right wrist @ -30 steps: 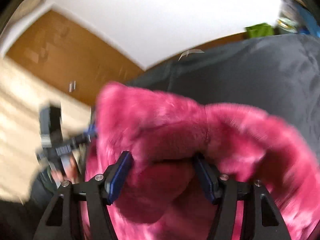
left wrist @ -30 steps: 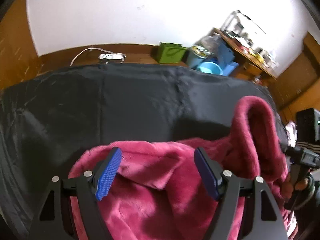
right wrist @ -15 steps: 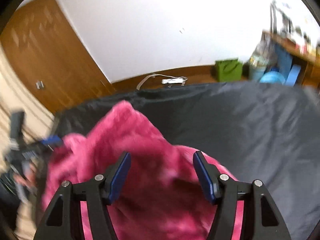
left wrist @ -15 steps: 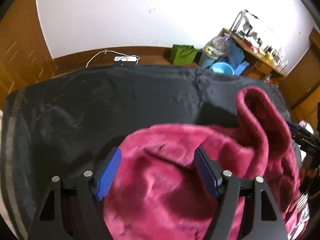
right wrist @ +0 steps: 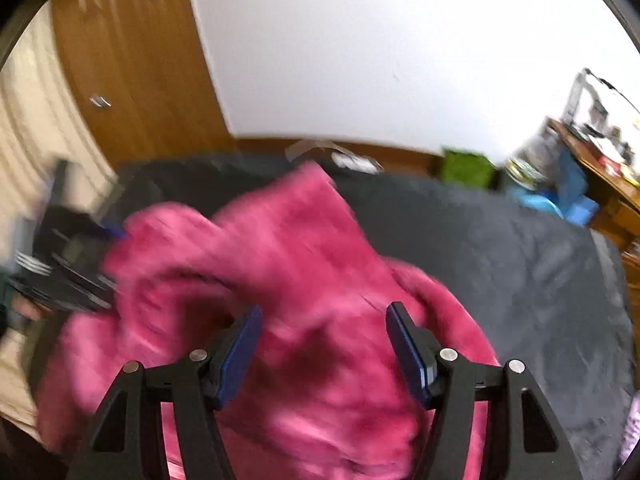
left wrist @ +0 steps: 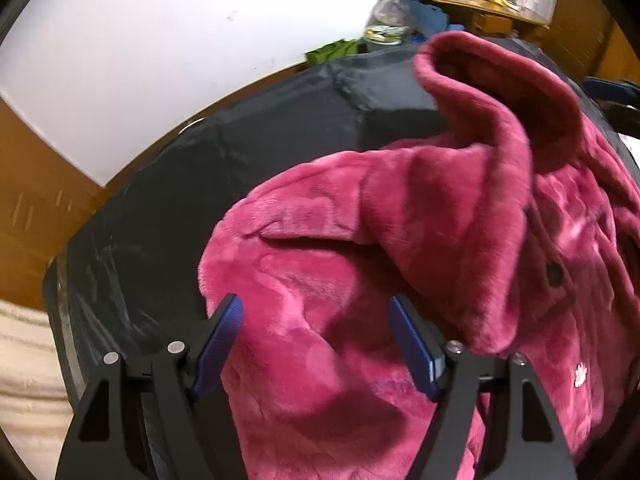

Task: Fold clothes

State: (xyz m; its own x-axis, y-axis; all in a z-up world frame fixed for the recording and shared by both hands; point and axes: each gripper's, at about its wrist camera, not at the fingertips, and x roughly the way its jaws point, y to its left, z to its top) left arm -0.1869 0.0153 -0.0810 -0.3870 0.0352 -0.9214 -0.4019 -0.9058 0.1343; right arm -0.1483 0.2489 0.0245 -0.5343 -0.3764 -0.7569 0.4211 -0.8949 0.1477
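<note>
A fluffy magenta garment (left wrist: 420, 248) with dark buttons lies bunched on a black cloth-covered surface (left wrist: 240, 152). One part stands up in a curled fold (left wrist: 492, 92) at the upper right. My left gripper (left wrist: 316, 344) is open, its blue pads on either side of the fleece at the garment's left edge. In the right wrist view the garment (right wrist: 280, 272) is blurred. My right gripper (right wrist: 322, 350) is open over it with fleece between its jaws. The left gripper (right wrist: 68, 264) shows at the garment's left edge there.
The black surface (right wrist: 520, 264) stretches to the right of the garment. Behind it are a white wall, a wooden door (right wrist: 132, 64), a green bag (right wrist: 466, 168), blue containers (right wrist: 560, 200) and a cluttered wooden desk (right wrist: 600, 160). A cream ribbed fabric (left wrist: 28, 360) lies at the left.
Both grippers have swung and the views have tilted. The garment has shifted left and bunched up more. The raised fold leans further over. Both stay open.
</note>
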